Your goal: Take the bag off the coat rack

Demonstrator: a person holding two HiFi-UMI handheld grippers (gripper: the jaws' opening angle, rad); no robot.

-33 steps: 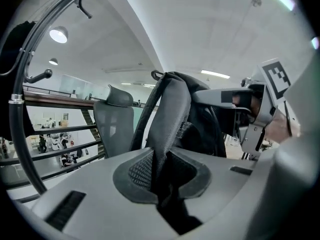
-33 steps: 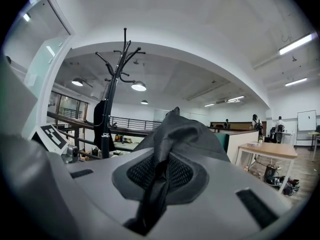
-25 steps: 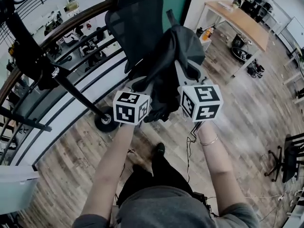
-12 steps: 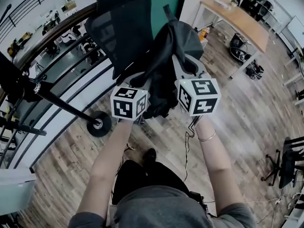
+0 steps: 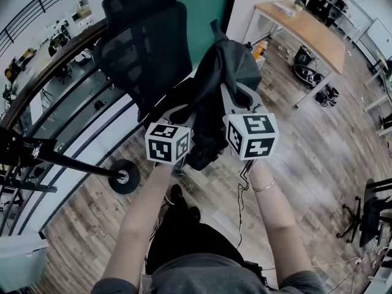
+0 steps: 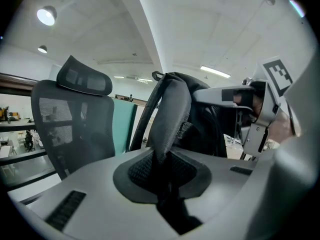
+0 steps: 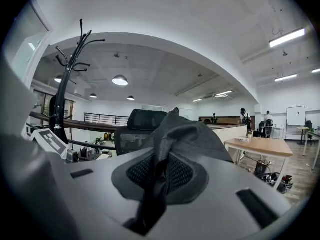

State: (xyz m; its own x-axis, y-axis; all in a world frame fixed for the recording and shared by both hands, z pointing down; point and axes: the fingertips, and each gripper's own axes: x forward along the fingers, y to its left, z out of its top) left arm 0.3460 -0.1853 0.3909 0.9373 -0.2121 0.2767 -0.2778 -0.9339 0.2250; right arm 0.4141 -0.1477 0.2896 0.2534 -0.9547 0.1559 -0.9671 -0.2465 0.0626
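Observation:
A dark grey bag [image 5: 228,63] hangs in the air between both grippers, off the rack and in front of a black office chair [image 5: 144,41]. My left gripper [image 5: 182,112] is shut on one padded strap [image 6: 171,115], which runs up out of its jaws. My right gripper [image 5: 237,97] is shut on another fold of the bag [image 7: 186,134], bunched between its pads. The black coat rack [image 5: 67,161] leans across the far left, its round base [image 5: 124,177] on the floor. In the right gripper view the coat rack [image 7: 62,96] stands bare at the left.
The mesh office chair [image 6: 75,119] stands just beyond the bag. A railing [image 5: 55,97] runs along the left. A wooden desk [image 5: 306,23] is at the upper right, with another chair [image 5: 370,207] at the right edge. Cables [image 5: 242,188] trail over the wood floor.
Both grippers have carried the bag away from the coat rack towards the office chair. The rack has slid off to the left of the head view; the chair now fills more of it.

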